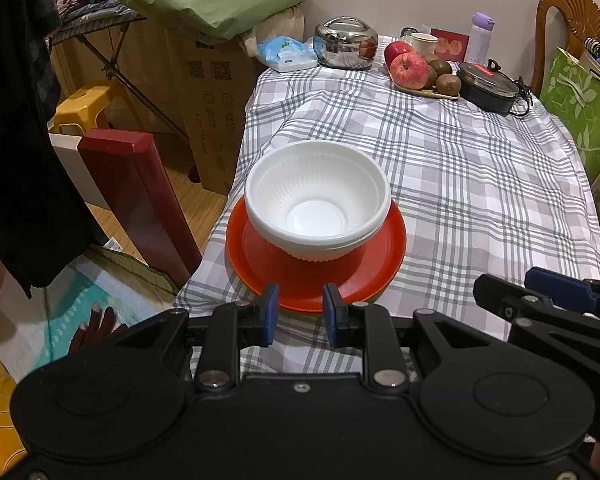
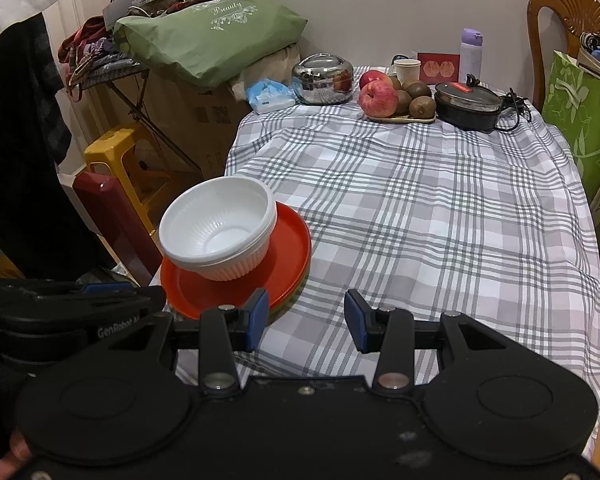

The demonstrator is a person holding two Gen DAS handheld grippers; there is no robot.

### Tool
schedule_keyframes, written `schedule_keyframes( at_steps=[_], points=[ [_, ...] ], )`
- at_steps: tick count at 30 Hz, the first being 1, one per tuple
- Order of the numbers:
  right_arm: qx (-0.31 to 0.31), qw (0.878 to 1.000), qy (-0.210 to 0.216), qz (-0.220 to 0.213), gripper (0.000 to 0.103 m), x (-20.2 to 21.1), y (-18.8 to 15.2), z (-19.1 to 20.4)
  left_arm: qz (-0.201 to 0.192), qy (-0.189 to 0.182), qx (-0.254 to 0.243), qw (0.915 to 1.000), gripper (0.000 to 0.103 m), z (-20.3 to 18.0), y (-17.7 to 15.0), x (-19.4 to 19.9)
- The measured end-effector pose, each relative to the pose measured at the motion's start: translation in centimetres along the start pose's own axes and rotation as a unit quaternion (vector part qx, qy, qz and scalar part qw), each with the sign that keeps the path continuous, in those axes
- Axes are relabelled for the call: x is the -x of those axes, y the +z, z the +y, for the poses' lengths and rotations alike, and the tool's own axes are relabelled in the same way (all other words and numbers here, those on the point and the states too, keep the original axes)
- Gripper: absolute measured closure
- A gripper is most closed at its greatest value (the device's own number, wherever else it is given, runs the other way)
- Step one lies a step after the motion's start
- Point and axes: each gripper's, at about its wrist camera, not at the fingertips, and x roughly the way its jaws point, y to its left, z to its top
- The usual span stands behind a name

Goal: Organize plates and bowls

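Nested white ribbed bowls (image 1: 318, 198) stand on a stack of plates with an orange plate (image 1: 308, 276) on top, near the table's left front edge. A green plate rim peeks out below. My left gripper (image 1: 300, 312) is open and empty, just in front of the plates' near rim. My right gripper (image 2: 306, 316) is open and empty, to the right of the stack (image 2: 284, 248), over the cloth. The bowls (image 2: 218, 226) show in the right wrist view too. The right gripper also shows at the right edge of the left wrist view (image 1: 556, 300).
A checked tablecloth (image 1: 460, 184) covers the table. At the far end stand a steel pot (image 1: 344, 44), a fruit tray with apples and kiwis (image 1: 420, 74), a black pan (image 1: 488, 88), a paper cup and a purple bottle. A red panel (image 1: 136, 196) and yellow stool stand left of the table.
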Motion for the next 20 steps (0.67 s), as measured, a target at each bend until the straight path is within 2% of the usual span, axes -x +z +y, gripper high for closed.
schedule_keyframes(
  at_steps=[20],
  points=[
    [0.001, 1.000, 0.001, 0.001, 0.058, 0.00, 0.06, -0.05, -0.003, 0.006, -0.014, 0.9999, 0.071, -0.33, 0.07, 0.03]
  ],
)
